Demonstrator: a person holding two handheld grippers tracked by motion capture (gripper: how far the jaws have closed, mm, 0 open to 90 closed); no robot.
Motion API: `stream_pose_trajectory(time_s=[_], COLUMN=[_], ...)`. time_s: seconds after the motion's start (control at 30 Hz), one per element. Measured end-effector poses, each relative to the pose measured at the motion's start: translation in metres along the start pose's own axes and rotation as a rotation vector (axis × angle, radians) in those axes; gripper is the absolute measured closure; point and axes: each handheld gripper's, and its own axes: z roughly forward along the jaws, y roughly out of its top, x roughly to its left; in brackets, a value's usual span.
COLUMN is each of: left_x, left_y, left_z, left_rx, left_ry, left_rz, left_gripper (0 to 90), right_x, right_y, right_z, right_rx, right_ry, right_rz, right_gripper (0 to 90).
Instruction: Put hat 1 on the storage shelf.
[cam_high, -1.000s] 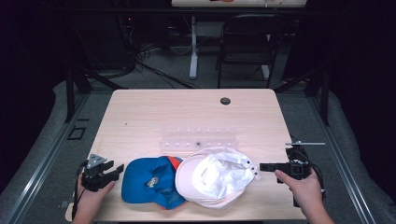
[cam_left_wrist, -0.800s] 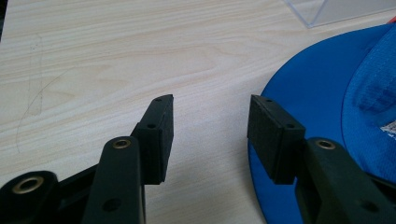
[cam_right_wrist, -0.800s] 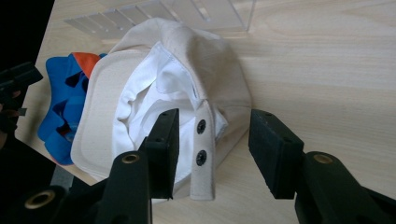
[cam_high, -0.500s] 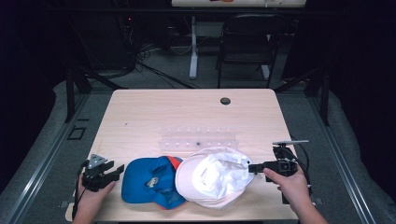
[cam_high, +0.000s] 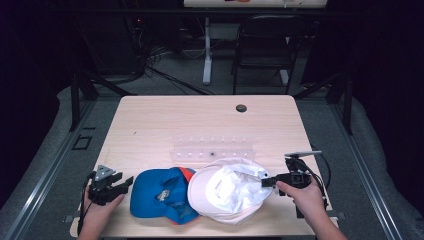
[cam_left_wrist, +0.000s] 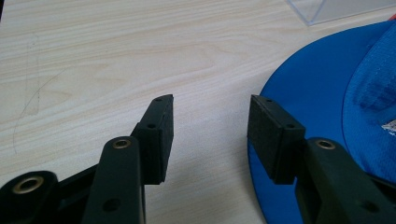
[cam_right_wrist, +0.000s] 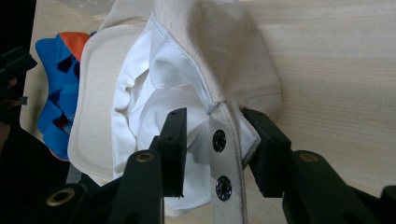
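A white cap (cam_high: 227, 192) lies upside down near the table's front edge, with a blue and orange cap (cam_high: 160, 192) touching its left side. My right gripper (cam_high: 265, 182) is at the white cap's right rim. In the right gripper view its jaws (cam_right_wrist: 217, 126) stand open on either side of the cap's snap strap (cam_right_wrist: 224, 163), with a gap still showing at the left jaw. My left gripper (cam_high: 127, 182) rests just left of the blue cap. In the left gripper view it (cam_left_wrist: 210, 123) is open and empty beside the blue brim (cam_left_wrist: 327, 88).
A clear plastic rack (cam_high: 212, 147) lies on the wooden table (cam_high: 165, 120) behind the caps, and its corner (cam_left_wrist: 322, 9) appears in the left gripper view. A small black disc (cam_high: 241, 108) sits near the far edge. A chair (cam_high: 265, 55) stands beyond the table.
My right gripper has moved left to the white cap, and its jaws now straddle the back strap. The left gripper and both caps have stayed put.
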Motion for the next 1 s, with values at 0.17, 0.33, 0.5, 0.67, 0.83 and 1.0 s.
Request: stream_pose_trajectory(time_s=[0.17, 0.33, 0.5, 0.67, 0.83, 1.0], left_x=[0.0, 0.0, 0.0, 0.0, 0.001, 0.001], left_y=[0.0, 0.0, 0.0, 0.0, 0.0, 0.0], left_z=[0.0, 0.0, 0.0, 0.0, 0.0, -0.001], left_rx=[-0.006, -0.008, -0.008, -0.009, -0.009, -0.006], left_ry=[0.003, 0.003, 0.003, 0.003, 0.004, 0.004], left_rz=[0.0, -0.001, 0.0, -0.001, -0.002, -0.002], left_gripper=[51.5, 51.5, 51.6, 51.5, 51.5, 51.5], right_x=[0.003, 0.008, 0.01, 0.014, 0.016, 0.022], right_y=[0.002, 0.003, 0.004, 0.005, 0.008, 0.011], right_z=[0.002, 0.001, -0.001, -0.001, -0.003, -0.006], right_rx=[0.02, 0.028, 0.04, 0.037, 0.054, 0.044], right_ry=[-0.008, -0.018, -0.013, -0.015, -0.017, 0.0], right_rz=[-0.016, -0.044, -0.049, -0.029, -0.042, -0.051], right_gripper=[68.3, 77.1, 79.3, 79.7, 79.9, 80.6])
